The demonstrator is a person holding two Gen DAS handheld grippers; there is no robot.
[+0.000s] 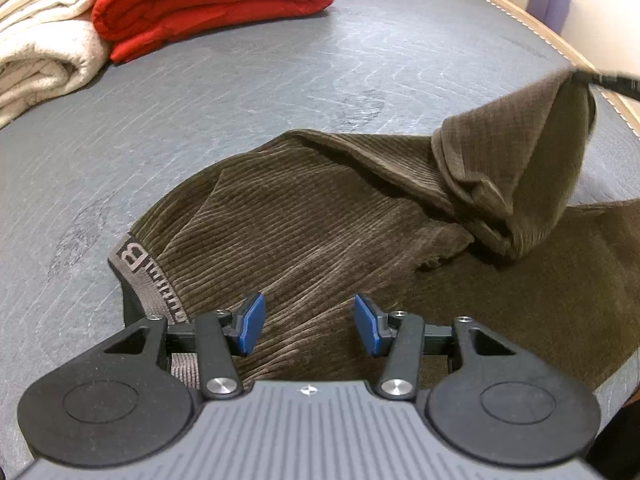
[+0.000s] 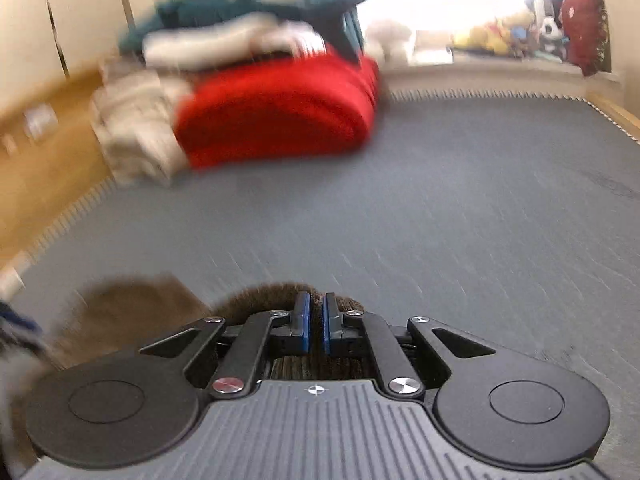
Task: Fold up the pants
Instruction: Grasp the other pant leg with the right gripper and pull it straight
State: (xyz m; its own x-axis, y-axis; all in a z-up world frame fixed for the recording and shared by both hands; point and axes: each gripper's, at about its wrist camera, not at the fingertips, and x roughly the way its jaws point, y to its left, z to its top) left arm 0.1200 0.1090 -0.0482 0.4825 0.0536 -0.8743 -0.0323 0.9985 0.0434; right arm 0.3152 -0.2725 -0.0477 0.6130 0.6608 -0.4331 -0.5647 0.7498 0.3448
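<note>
Brown corduroy pants (image 1: pixel 312 216) lie on a grey mattress (image 1: pixel 240 92), their grey waistband (image 1: pixel 136 264) at the left. My left gripper (image 1: pixel 310 322) is open and empty, its blue pads just above the cloth near the waistband. My right gripper (image 2: pixel 316 312) is shut on a fold of the pants (image 2: pixel 276 292) and holds it up. In the left wrist view that lifted leg end (image 1: pixel 532 148) hangs from the right gripper's tip (image 1: pixel 600 80) at the upper right. The right wrist view is blurred by motion.
A folded red blanket (image 1: pixel 212 0) and cream towels (image 1: pixel 44 48) are stacked at the mattress's far left; the right wrist view shows them too (image 2: pixel 280 108). A wooden bed frame edge (image 1: pixel 560 40) runs along the right side. Stuffed toys (image 2: pixel 520 36) sit on a far sill.
</note>
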